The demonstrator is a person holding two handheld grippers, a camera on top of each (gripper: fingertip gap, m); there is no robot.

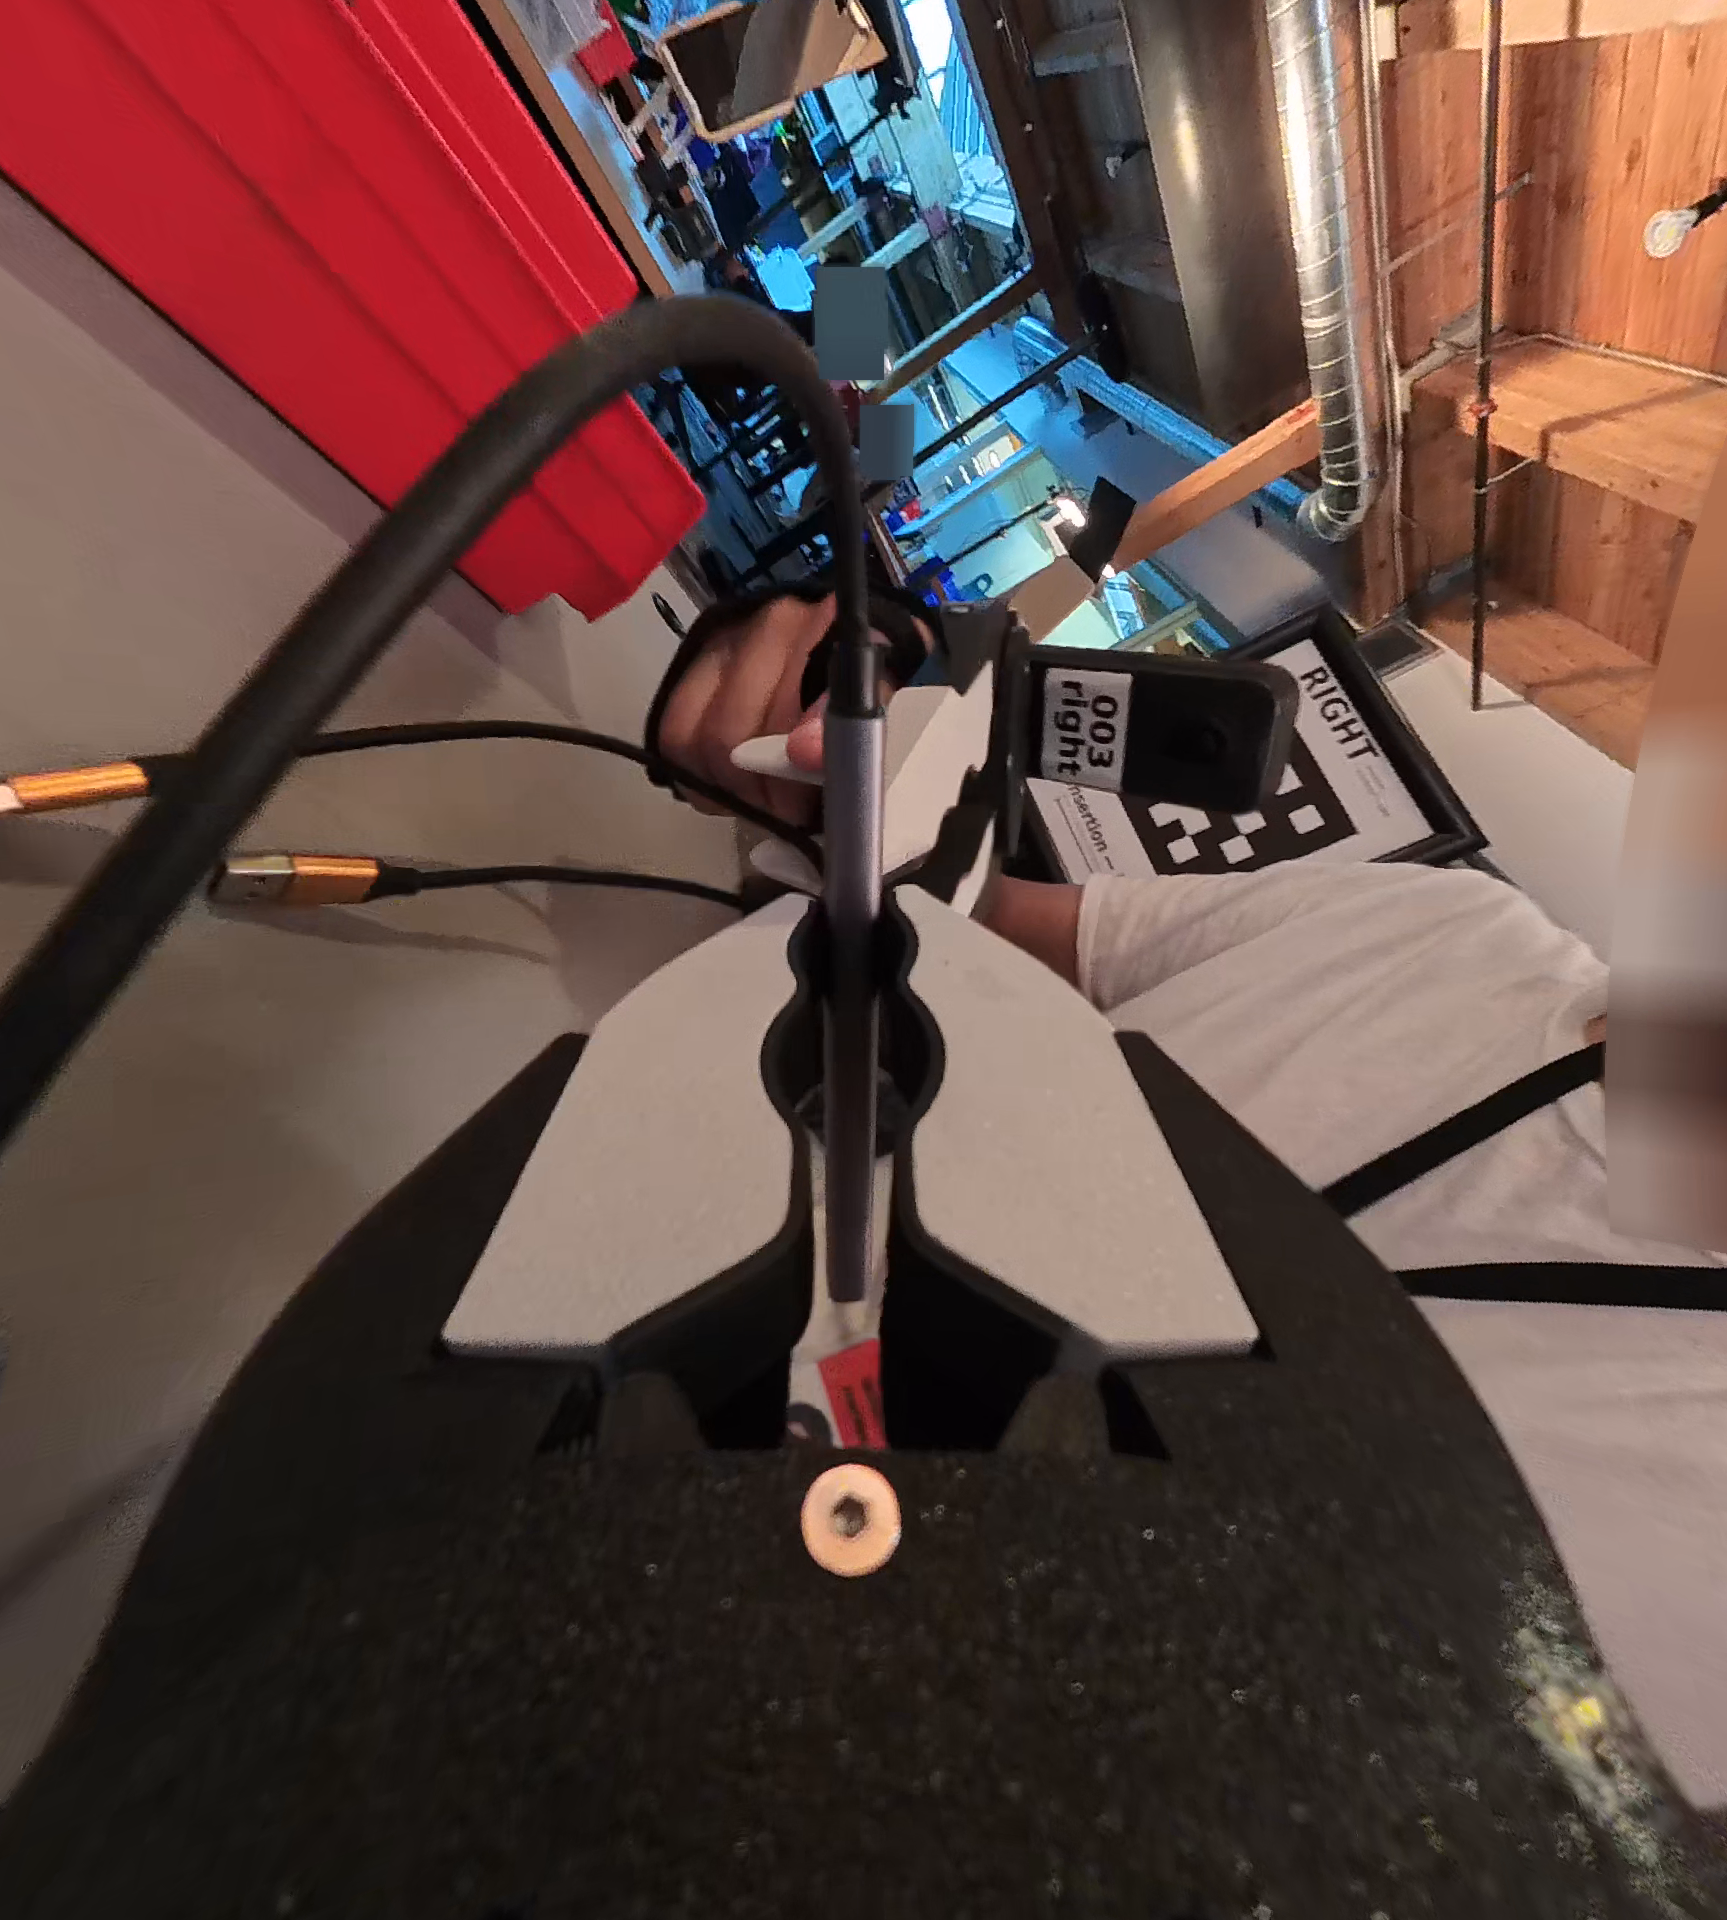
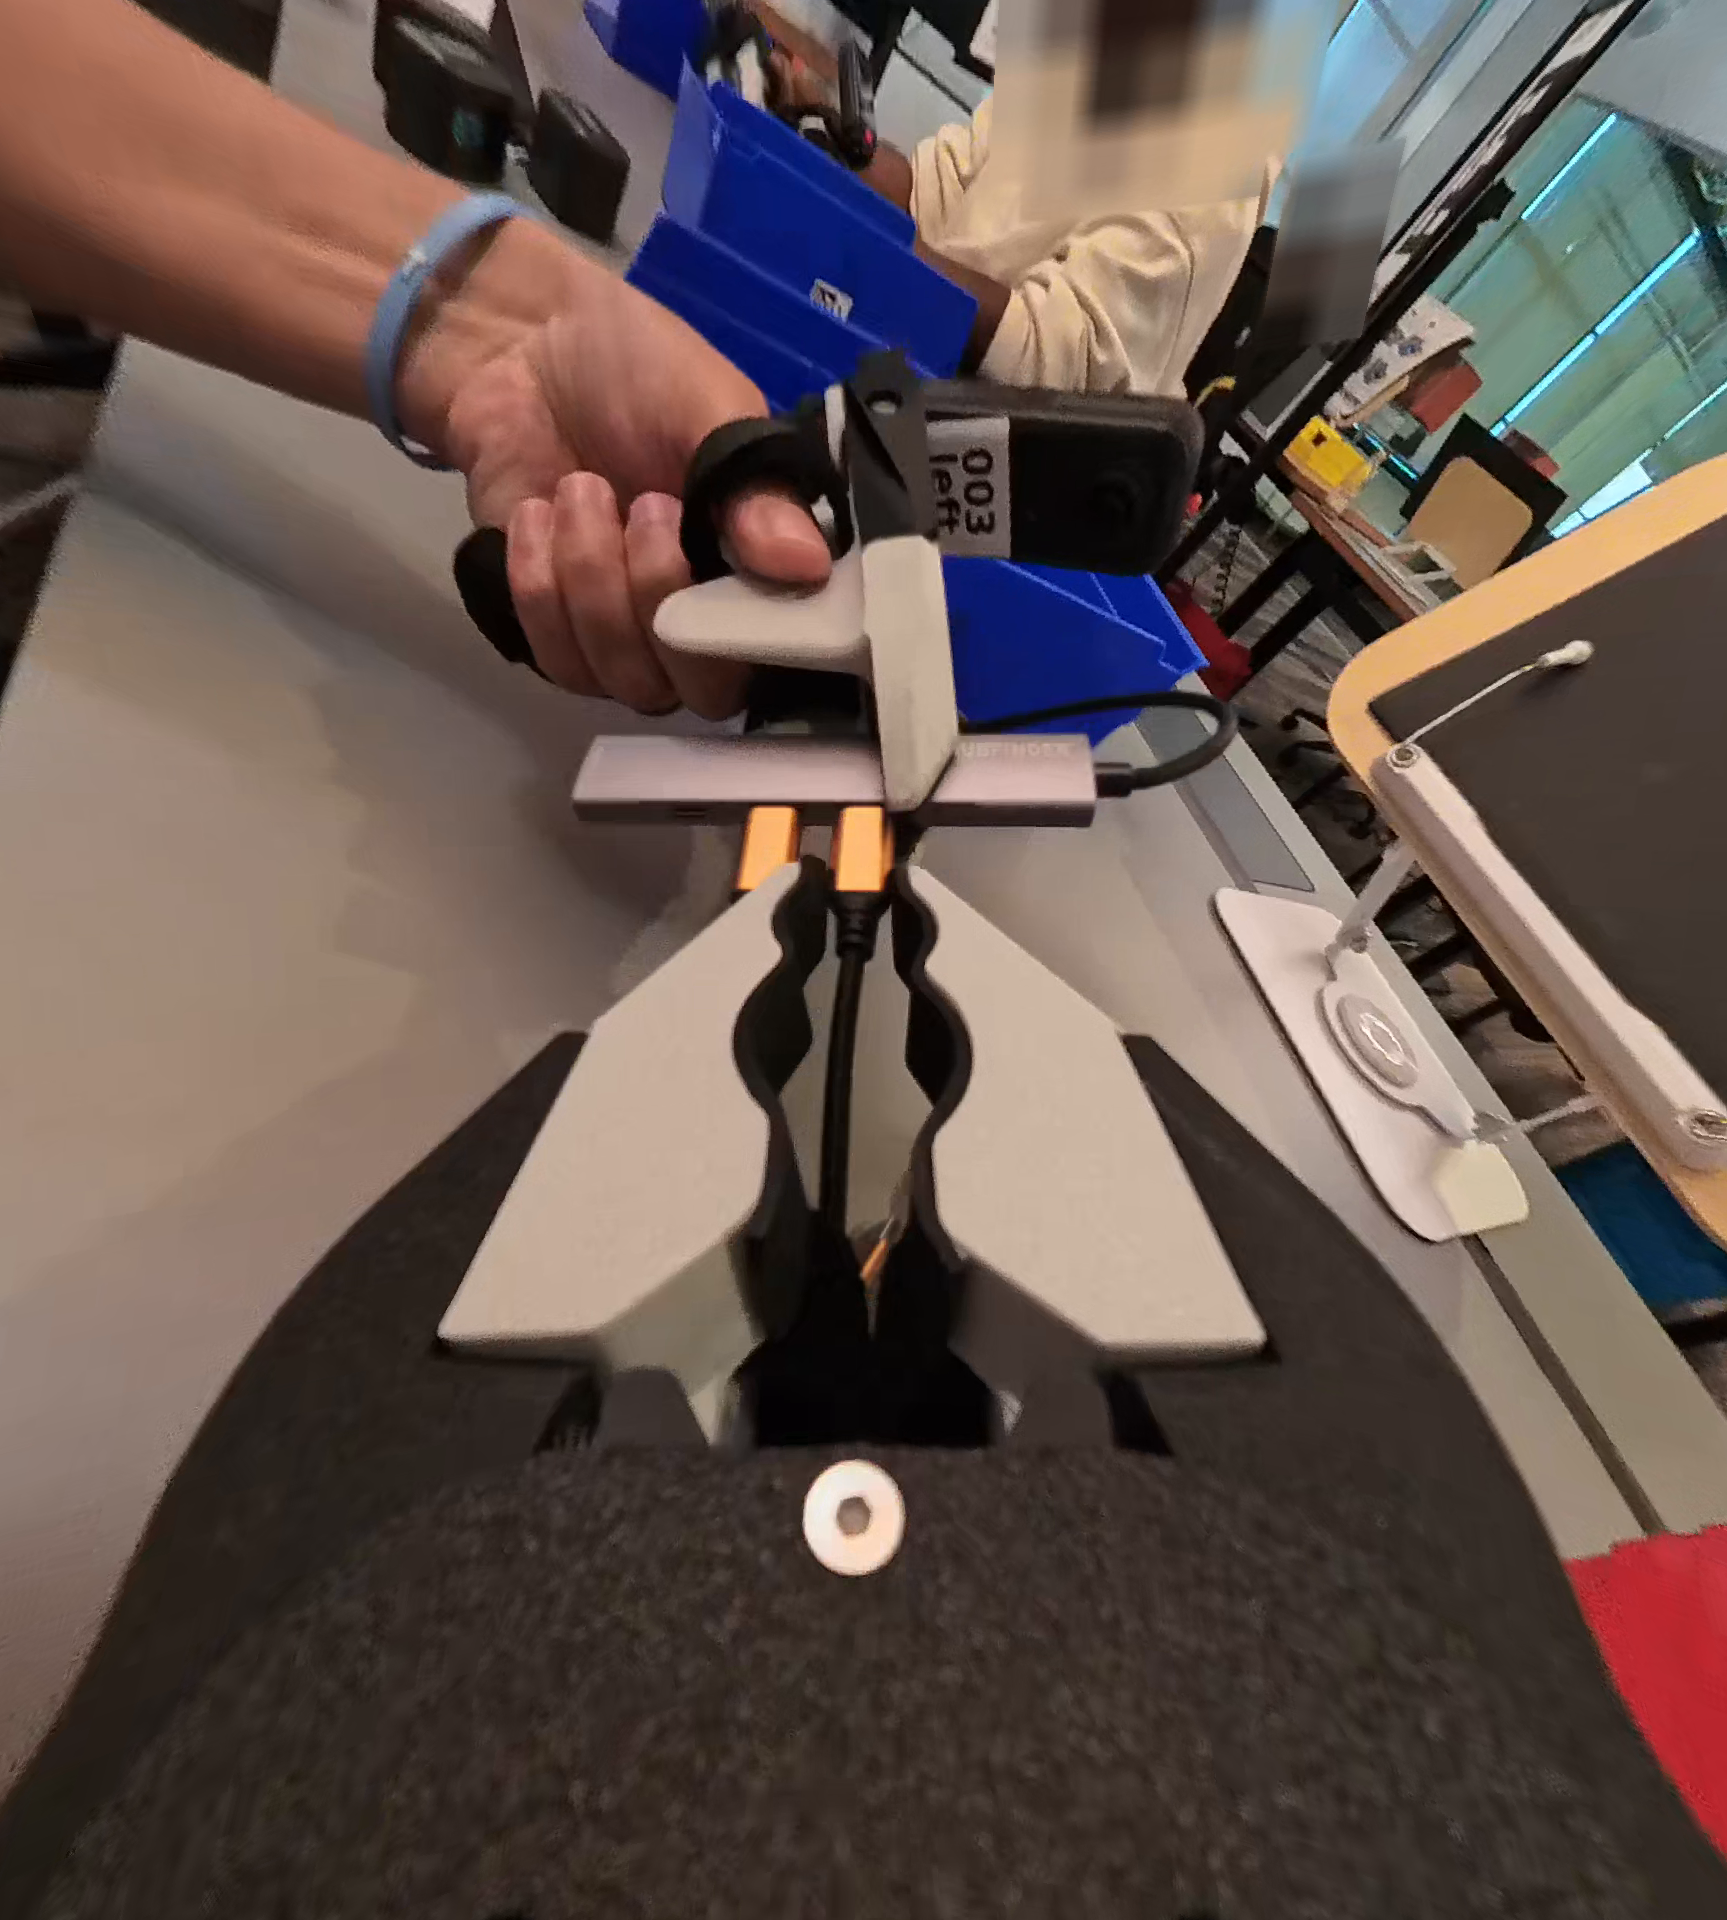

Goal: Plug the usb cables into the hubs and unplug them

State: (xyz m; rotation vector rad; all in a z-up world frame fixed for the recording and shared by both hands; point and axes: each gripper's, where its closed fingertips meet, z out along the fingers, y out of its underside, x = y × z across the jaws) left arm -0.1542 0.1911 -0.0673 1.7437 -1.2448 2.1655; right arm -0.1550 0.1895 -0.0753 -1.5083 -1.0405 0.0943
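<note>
Left tongs clamped on grey hub, held edge-on between fingers. Right tongs closed on rear of orange plug, just ahead of tips, touching hub edge beside second orange plug.

Judged: plug to be kept square to hub edge, hub gripped firmly, cable left slack.

Port opening hidden by plug. Seating depth not to be told. Hub rear end covered by left fingers.

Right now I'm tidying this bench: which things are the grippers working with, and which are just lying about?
In hand: left gripper clamping the grey hub; right gripper straddling the black cable of an orange plug seated in that hub.
Lying about: loose orange plug, red bin, blue bins, framed sign.
</note>
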